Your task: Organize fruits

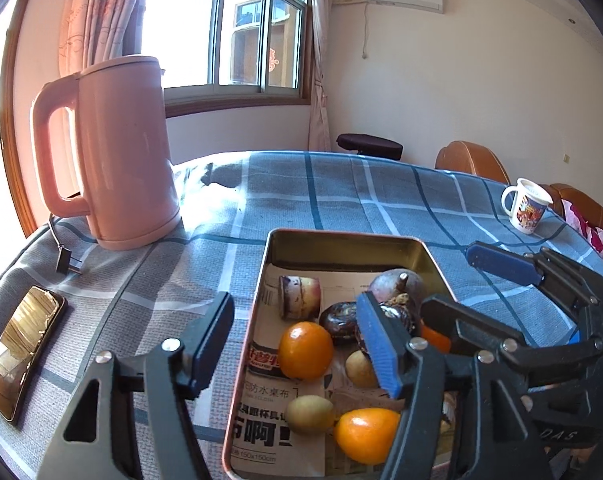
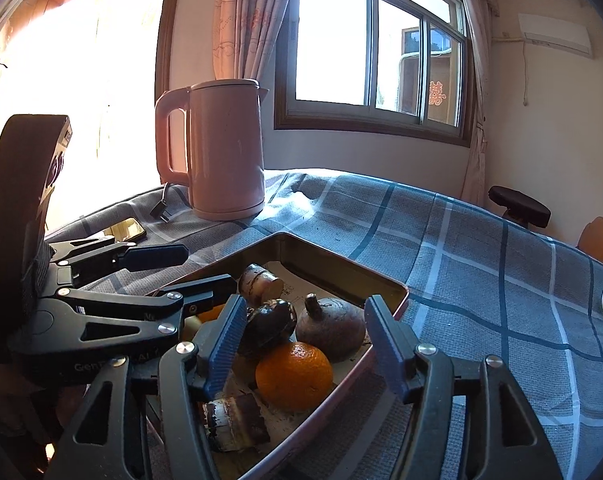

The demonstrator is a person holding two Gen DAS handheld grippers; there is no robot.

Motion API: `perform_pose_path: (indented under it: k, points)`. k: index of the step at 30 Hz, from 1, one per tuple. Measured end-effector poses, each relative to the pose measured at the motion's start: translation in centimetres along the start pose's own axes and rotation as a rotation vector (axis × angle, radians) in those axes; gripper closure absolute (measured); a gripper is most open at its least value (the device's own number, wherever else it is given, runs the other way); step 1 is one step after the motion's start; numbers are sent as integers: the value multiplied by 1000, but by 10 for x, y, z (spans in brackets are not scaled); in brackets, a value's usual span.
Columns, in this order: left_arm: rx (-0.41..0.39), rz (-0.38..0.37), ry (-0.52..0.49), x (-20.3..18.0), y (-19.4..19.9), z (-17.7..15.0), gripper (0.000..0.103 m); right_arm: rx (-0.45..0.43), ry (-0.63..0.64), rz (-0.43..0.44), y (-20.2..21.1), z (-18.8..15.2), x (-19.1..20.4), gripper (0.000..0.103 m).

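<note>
- The metal tray (image 1: 261,308) sits low and centre in the left wrist view on the blue checked tablecloth (image 1: 341,196), lined with printed paper, and it holds all the fruit I can see.
- In that view two oranges (image 1: 305,350) lie near the middle and bottom of the tray, with small yellow-green fruits (image 1: 311,414) between them and dark round ones behind; a cut cane piece (image 1: 299,296) lies towards the far end.
- The left gripper (image 1: 297,344) stands with its fingers apart, straddling the tray's left wall; nothing is pinched between them.
- The right gripper (image 2: 307,348) hangs over the tray's near corner, fingers spread and empty; an orange (image 2: 293,374) and a dark, stemmed fruit (image 2: 329,328) lie between and beyond them.
- Both sets of open fingers suggest the fruit is set down and no piece is being carried.
- The pink kettle (image 1: 121,152) stands at upper left, a phone (image 1: 21,348) at lower left, a mug (image 1: 525,208) at right, all well apart from the tray.
</note>
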State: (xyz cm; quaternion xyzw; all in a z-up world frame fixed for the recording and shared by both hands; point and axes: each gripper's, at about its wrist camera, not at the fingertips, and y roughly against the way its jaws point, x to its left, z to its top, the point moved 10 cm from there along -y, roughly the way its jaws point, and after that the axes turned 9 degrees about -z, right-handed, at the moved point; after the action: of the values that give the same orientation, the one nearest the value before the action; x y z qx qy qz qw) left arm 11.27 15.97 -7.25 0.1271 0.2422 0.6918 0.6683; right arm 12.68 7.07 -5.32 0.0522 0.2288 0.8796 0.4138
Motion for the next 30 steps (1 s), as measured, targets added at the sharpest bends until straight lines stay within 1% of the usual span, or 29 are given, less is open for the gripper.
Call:
perform_pose_path:
  k: [7, 14, 16, 21, 23, 28, 30]
  points:
    - [-28, -10, 2, -5, 7, 2, 36, -46, -6, -39, 11, 5, -6, 32]
    - [-36, -17, -21, -16, 14, 2, 36, -56, -24, -58, 21, 3, -13, 32]
    - [-37, -17, -28, -18, 15, 3, 35, -53, -26, -67, 23, 1, -14, 32]
    - [-49, -27, -41, -25, 20, 5, 29, -53, -36, -91, 32, 0, -21, 32]
    - [-52, -31, -48, -28, 22, 6, 28, -60, -38, -96, 38, 1, -23, 31]
    - [-57, -39, -58, -34, 25, 7, 27, -74, -38, -122, 51, 3, -29, 27]
    - [-62, -37, -60, -35, 27, 8, 24, -76, -47, -130, 56, 4, -33, 27]
